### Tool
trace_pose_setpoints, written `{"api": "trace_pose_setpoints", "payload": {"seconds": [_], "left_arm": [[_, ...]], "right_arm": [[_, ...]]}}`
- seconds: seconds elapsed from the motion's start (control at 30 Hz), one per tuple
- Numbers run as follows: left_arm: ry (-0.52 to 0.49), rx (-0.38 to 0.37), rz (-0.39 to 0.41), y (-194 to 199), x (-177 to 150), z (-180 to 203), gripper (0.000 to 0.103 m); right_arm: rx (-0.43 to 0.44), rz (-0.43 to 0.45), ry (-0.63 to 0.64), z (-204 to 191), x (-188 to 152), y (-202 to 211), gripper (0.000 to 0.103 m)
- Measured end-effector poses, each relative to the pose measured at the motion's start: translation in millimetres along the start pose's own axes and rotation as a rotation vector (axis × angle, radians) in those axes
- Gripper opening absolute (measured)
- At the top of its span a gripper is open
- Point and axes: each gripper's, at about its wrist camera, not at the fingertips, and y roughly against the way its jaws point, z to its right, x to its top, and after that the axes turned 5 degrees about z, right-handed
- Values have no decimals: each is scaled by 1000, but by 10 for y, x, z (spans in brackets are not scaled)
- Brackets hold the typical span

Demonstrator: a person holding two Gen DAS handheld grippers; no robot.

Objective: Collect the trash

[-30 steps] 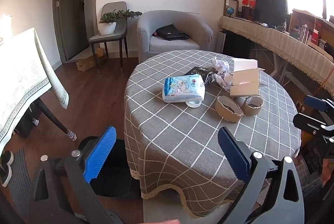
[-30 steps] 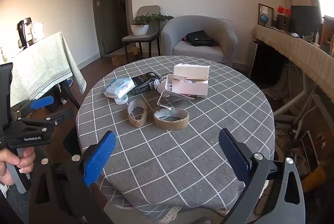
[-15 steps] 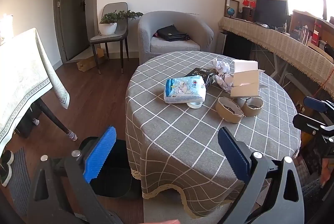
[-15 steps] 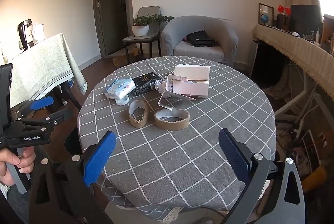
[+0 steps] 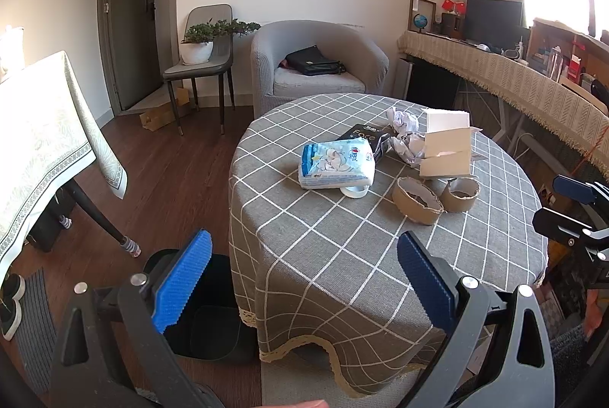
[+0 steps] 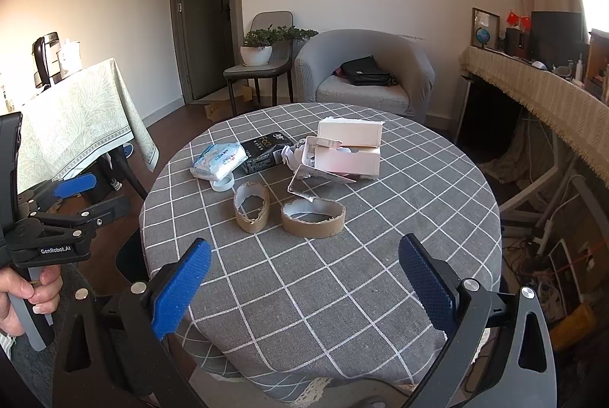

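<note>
The right gripper hangs spread wide and empty off the near edge of the round desk; the left gripper is likewise released and empty, off the desk's near-left side, above a dark bin on the floor.

Nothing is picked up yet, so I judge this the approach step. The trash sits in one cluster at the desk's middle. Nearest are two torn cardboard rings, the left cardboard ring and the right cardboard ring, close beside each other. Behind them lie a white tape roll, partly under a blue-and-white tissue pack, a black box, crumpled paper and an opened white carton.

The next move probably calls for reaching forward over the near stretch of cloth to a cardboard ring and closing across its wall, then carrying it left and down to the bin.

That near stretch is bare, so the way in is open. The cloth hangs over the rim, and the bin stands partly tucked beneath that overhang, so a drop would need to clear the edge. The rings stand well in from every edge.
</note>
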Motion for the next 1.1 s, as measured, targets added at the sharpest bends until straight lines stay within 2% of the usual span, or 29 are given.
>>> {"api": "trace_pose_setpoints", "payload": {"seconds": [1.1], "left_arm": [[-2, 5, 0, 10, 4, 0, 100]], "right_arm": [[-1, 1, -1, 7, 5, 22, 100]]}}
